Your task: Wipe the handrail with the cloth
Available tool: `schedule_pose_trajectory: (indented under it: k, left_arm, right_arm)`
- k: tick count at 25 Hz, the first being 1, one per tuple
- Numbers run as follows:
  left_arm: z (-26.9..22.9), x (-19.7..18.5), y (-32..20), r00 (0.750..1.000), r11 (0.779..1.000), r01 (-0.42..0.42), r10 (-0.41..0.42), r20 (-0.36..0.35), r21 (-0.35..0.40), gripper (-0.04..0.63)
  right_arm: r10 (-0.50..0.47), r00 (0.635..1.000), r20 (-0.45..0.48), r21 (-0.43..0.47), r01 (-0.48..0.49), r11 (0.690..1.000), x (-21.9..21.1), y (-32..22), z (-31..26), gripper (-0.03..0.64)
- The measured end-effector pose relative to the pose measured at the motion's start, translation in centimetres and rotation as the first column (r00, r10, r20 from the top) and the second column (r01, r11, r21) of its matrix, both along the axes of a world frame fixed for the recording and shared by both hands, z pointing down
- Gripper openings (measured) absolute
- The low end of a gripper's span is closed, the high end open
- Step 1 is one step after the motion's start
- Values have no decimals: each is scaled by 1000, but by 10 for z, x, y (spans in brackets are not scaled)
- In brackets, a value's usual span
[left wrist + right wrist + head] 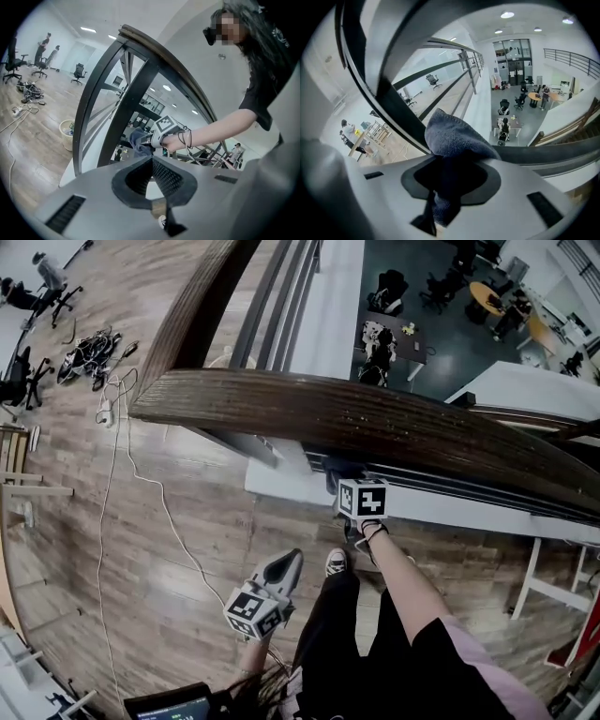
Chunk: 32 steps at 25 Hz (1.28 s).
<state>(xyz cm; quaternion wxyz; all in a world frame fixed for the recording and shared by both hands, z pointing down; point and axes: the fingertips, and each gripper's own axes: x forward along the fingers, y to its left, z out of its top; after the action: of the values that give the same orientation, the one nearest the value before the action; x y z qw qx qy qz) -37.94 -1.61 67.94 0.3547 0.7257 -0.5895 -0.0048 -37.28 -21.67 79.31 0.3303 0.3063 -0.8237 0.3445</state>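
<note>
The dark wooden handrail (375,423) curves across the head view over black metal balusters (119,112). My right gripper (356,491) is tucked close under the rail's near edge, with its marker cube showing. It is shut on a blue-grey cloth (454,136) that bulges out ahead of the jaws, and the rail's dark underside (562,152) passes just beyond it. My left gripper (289,563) hangs low by the person's leg, well short of the rail. It (152,161) is shut with nothing held, and its view shows the right gripper (161,133) holding the cloth (138,143).
Beyond the rail is a drop to a lower floor with desks and people (384,343). A wastebasket (68,133) stands by the balusters. Cables (89,352) and office chairs (19,376) lie at the left. A white table frame (553,577) stands at the right.
</note>
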Motion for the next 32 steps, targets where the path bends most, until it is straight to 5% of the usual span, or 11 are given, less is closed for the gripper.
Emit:
schedule_pose_trajectory:
  k: [3, 8, 13, 25, 32]
  left_arm:
    - [6, 4, -7, 1000, 1000, -21, 21, 9, -4, 2]
    - [6, 26, -31, 998, 998, -54, 53, 21, 19, 2]
    - [3, 81, -59, 990, 991, -131, 130, 48, 13, 2]
    - [6, 292, -143, 973, 974, -225, 226, 37, -15, 2]
    - [10, 442, -207, 935, 936, -352, 352, 43, -18, 2]
  right_arm:
    - [62, 998, -12, -19, -62, 998, 21, -10, 9, 104]
    - [36, 998, -56, 32, -35, 999, 71, -27, 6, 104]
    - [112, 993, -46, 28, -111, 993, 147, -51, 4, 104]
    - [227, 974, 12, 33, -227, 973, 382, -138, 6, 104]
    - [302, 952, 59, 56, -305, 951, 532, -182, -2, 104]
